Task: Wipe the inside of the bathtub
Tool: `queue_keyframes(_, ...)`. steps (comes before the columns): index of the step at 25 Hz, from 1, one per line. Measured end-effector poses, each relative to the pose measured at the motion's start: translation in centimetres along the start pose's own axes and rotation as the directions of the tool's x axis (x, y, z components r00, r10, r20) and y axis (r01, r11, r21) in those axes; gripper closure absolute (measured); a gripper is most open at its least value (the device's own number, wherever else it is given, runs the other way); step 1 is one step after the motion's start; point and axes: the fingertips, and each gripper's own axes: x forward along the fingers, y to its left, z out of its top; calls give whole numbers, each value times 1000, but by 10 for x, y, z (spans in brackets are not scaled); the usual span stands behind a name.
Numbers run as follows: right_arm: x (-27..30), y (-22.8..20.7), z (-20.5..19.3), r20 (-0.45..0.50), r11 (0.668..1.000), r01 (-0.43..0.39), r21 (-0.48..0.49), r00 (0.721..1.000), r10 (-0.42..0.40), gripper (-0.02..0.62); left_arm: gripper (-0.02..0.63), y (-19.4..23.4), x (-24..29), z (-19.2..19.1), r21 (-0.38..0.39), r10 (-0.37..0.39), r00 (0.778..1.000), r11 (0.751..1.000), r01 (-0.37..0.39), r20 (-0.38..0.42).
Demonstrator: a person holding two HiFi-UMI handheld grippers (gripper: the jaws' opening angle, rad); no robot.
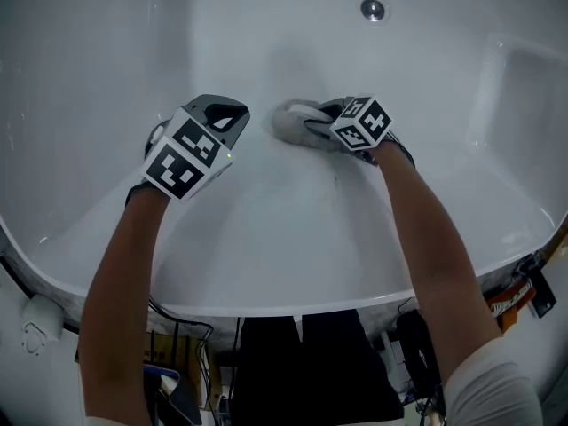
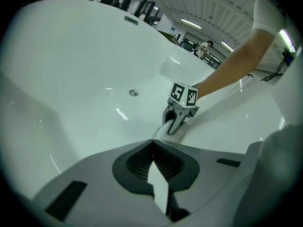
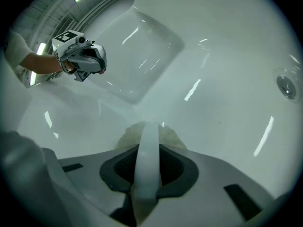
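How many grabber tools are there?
2. The grey left tool is at the left, shut. The grey right tool, beside it, grips a pale wiping pad against the white bathtub.

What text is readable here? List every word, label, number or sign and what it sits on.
No text reads clearly.
Left cube and right cube: black-and-white square patterns, no letters.
Orange tag beyond the bathtub rim: print too small to read.
Cloth in the right claw: blank.

Head view looks steeply down into the bathtub (image 1: 266, 238); gripper views (close, low) face each other.
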Motion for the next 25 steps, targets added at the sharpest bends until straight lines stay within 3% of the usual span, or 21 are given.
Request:
queue_keyframes(14, 42, 13, 37, 8, 996, -42, -73, 999, 42, 506, 600, 27, -24, -37, -16, 39, 998, 999, -40, -53)
queue_keyframes(25, 55, 62, 83, 42, 988, -122, -91, 991, 126, 506, 600, 27, -54, -42, -30, 57, 998, 998, -58, -23)
